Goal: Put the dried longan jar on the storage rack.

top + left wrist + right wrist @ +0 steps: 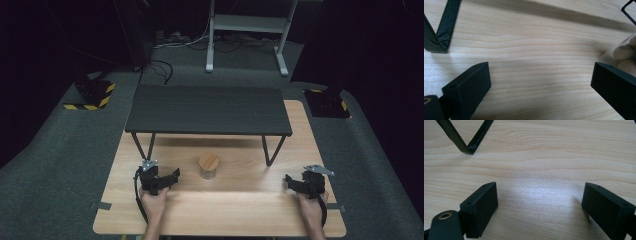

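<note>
A light wooden worktop (235,210) is set on a grey carpeted floor (55,165), and a low black shelf (207,109) on thin black legs is carried at its far half. Beyond it, a pale metal frame (247,30) and loose cables (162,67) are seen on the floor, flanked by two black bases edged with yellow-and-black tape (90,97). The surroundings are lost in darkness.

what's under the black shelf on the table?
Under the low black slatted shelf the high view shows bare light wood tabletop, shadow and its V-shaped black legs. The space beneath the shelf's rear is hidden by its top.
</note>
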Tool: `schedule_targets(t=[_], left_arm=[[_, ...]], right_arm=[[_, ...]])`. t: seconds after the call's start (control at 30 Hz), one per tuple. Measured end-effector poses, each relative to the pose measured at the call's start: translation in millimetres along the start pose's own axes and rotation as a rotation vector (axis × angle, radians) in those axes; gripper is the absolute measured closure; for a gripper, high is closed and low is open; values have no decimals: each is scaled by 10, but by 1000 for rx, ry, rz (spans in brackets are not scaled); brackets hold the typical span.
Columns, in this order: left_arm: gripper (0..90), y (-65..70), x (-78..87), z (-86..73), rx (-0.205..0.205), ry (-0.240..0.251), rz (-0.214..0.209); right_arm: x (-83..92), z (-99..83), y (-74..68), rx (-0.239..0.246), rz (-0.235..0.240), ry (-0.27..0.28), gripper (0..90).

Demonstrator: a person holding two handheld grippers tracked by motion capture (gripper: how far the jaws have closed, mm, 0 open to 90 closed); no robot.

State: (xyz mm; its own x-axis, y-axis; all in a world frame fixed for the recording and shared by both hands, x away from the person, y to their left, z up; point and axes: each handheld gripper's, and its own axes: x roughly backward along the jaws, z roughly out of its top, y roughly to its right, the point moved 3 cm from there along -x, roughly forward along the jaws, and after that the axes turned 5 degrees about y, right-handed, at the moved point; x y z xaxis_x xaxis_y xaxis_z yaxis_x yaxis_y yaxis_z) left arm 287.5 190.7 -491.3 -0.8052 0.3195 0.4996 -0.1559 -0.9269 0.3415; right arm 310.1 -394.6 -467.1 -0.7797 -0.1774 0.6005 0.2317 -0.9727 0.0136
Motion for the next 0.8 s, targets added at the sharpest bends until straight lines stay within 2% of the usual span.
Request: schedule_targets(t=[0.3,0.37,0.5,0.63,0.67,0.7,0.77,0.8], left_arm=[[5,-77,-1,28,-7,-16,-56],[6,-127,19,31,-11,-17,-96],[5,-149,35,31,-22,-18,-121],[6,-116,51,48,-64,-25,-140],[6,-92,57,63,-88,-31,-154],[6,-92,57,63,-88,-31,-154],[6,-21,69,78,-136,-39,-157],[6,-21,69,78,-136,-39,-157]], right_arm=[[-2,2,1,-5,-2,-1,122],[-9,9,-5,1,-3,-3,119],[-13,13,-9,5,-3,-5,116],[-13,14,-9,5,-3,-5,114],[-14,14,-10,5,-3,-5,114],[-14,14,-10,5,-3,-5,114],[-13,14,-7,5,-1,-5,113],[-13,14,-7,5,-1,-5,113]])
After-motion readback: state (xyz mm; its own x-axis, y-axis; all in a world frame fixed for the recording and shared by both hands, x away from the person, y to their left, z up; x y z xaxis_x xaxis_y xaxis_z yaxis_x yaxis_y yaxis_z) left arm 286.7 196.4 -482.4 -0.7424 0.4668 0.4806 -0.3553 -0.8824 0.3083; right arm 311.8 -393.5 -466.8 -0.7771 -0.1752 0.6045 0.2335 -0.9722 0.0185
